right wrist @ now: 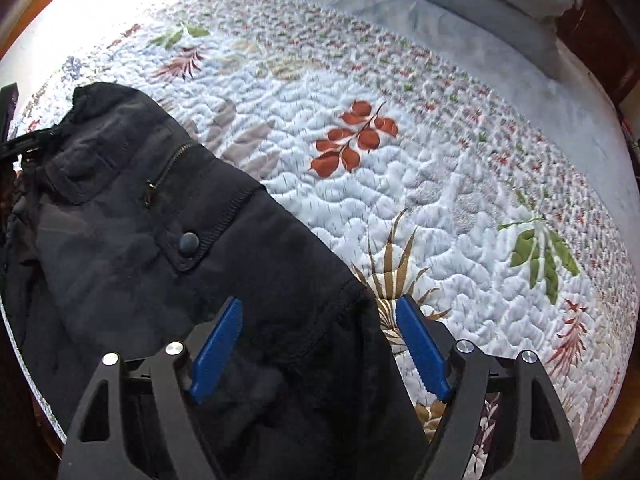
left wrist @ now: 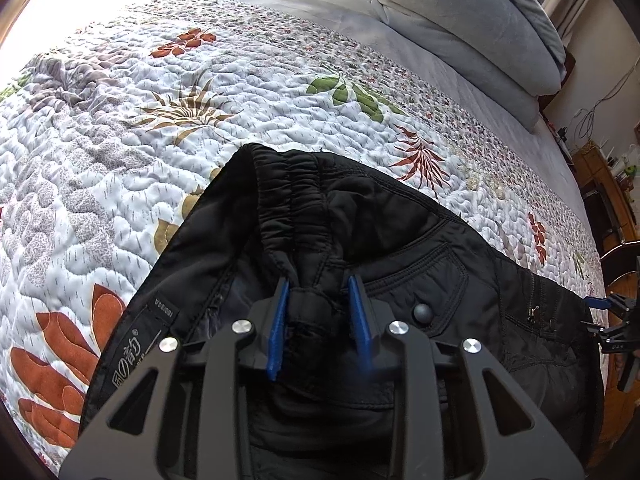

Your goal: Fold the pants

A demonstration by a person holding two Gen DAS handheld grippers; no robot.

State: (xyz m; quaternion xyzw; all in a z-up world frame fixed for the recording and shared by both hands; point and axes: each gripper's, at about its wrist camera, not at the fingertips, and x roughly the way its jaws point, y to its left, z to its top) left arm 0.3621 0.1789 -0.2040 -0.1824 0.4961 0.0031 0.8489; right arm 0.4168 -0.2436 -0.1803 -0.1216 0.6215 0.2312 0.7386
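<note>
Black padded pants point(left wrist: 400, 248) lie on a floral quilted bedspread point(left wrist: 200, 92), with the elastic waistband bunched toward the far side. My left gripper point(left wrist: 318, 284) is shut on a fold of the waistband between its blue pads. In the right wrist view the pants point(right wrist: 168, 220) spread to the left, showing a zip pocket and a snap button point(right wrist: 189, 242). My right gripper point(right wrist: 320, 308) is open, its blue fingers point(right wrist: 218, 346) straddling the edge of the fabric near the bed's front. The right gripper also shows at the right edge of the left wrist view point(left wrist: 612, 320).
A folded grey duvet point(left wrist: 460, 20) lies at the head of the bed. Wooden furniture with cables and small items point(left wrist: 612, 184) stands beside the bed on the right. The bedspread point(right wrist: 440, 160) stretches beyond the pants.
</note>
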